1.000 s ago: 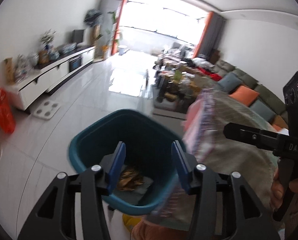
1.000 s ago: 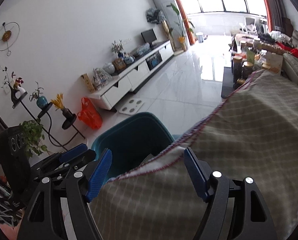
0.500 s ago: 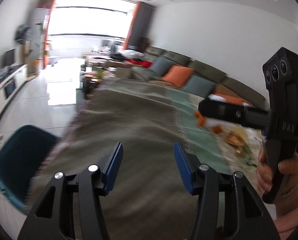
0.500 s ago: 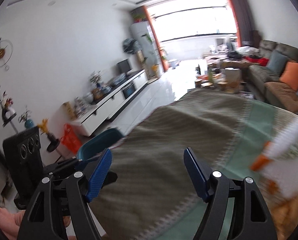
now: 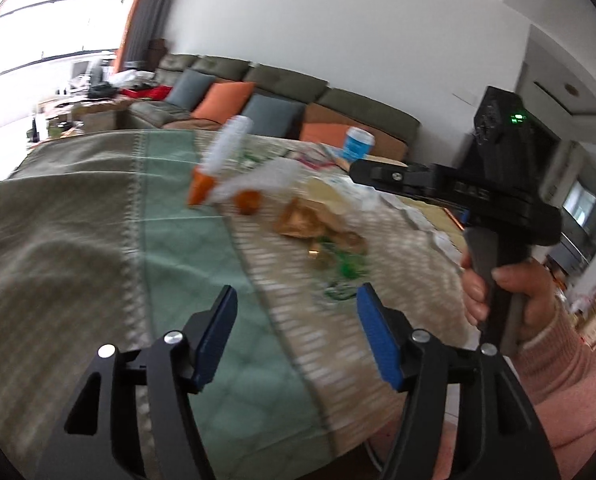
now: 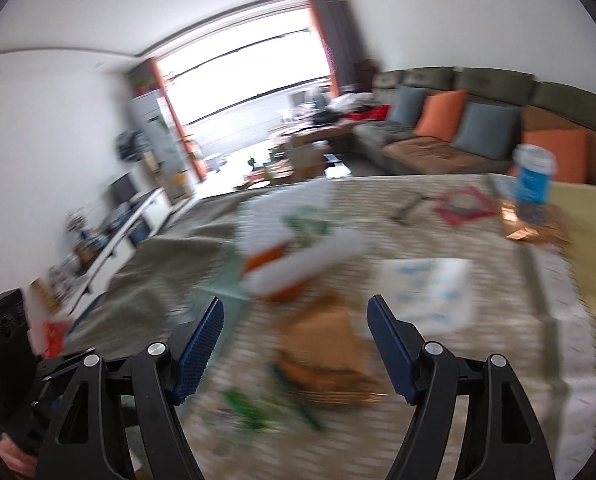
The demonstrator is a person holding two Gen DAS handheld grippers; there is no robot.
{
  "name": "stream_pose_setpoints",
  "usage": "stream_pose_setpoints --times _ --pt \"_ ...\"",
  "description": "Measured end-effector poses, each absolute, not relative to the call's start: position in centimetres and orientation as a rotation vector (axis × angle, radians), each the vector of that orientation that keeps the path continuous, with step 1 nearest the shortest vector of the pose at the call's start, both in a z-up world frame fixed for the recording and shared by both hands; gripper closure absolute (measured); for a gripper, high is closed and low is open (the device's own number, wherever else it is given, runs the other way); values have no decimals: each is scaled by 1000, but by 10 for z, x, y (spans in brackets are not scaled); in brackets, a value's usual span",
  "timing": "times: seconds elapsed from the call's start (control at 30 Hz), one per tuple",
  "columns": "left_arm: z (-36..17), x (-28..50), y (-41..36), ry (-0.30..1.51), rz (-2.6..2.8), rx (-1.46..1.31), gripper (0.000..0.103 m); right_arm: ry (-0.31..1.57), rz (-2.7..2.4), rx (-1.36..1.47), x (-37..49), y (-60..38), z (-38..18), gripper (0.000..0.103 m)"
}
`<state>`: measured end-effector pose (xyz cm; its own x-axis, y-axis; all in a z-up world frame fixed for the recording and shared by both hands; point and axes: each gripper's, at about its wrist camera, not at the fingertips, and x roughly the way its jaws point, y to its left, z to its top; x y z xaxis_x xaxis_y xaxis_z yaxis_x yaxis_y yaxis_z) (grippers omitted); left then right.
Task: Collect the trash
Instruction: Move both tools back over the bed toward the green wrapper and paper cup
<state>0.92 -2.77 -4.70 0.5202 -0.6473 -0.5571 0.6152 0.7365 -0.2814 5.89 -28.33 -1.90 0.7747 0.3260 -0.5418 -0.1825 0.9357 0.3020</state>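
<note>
Both views have swung off the teal bin, seen 1 second ago and now out of frame, onto the cloth-covered bench (image 5: 78, 208) and its litter. Left hand-held gripper (image 5: 296, 320) has just been opening; its jaws stand apart with nothing between them, likely readying for another pick. Right hand-held gripper (image 6: 296, 336) hangs apart and empty over the brown wrapper (image 6: 322, 344) at lower centre of its view. An orange-capped white bottle (image 5: 222, 160) lies beyond, near a blue tub (image 5: 358, 144) at upper right.
</note>
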Motion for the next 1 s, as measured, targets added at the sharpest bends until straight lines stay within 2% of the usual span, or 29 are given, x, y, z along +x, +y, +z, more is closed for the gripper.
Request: stream_pose_setpoints --times 0.13,0.4,0.5,0.57,0.67,0.83,0.9,1.0 --pt "-51 15 -51 706 -777 -19 30 624 175 256 62 -312 -26 29" --pt "-62 23 -79 744 -775 31 31 671 79 244 83 -333 -48 18" --pt "-66 25 -85 763 -774 45 37 692 69 218 90 -332 -57 17" --pt "-67 25 -84 774 -778 49 48 706 64 197 93 -328 -59 17" --pt "-71 28 -84 787 -779 50 59 732 64 175 99 -324 -62 17" --pt "-71 28 -80 777 -777 40 63 756 56 168 102 -324 -64 17" --pt "-69 26 -75 773 -778 37 64 761 56 174 102 -325 -64 23" --pt "-67 25 -71 760 -774 33 65 758 54 181 101 -326 -63 23"
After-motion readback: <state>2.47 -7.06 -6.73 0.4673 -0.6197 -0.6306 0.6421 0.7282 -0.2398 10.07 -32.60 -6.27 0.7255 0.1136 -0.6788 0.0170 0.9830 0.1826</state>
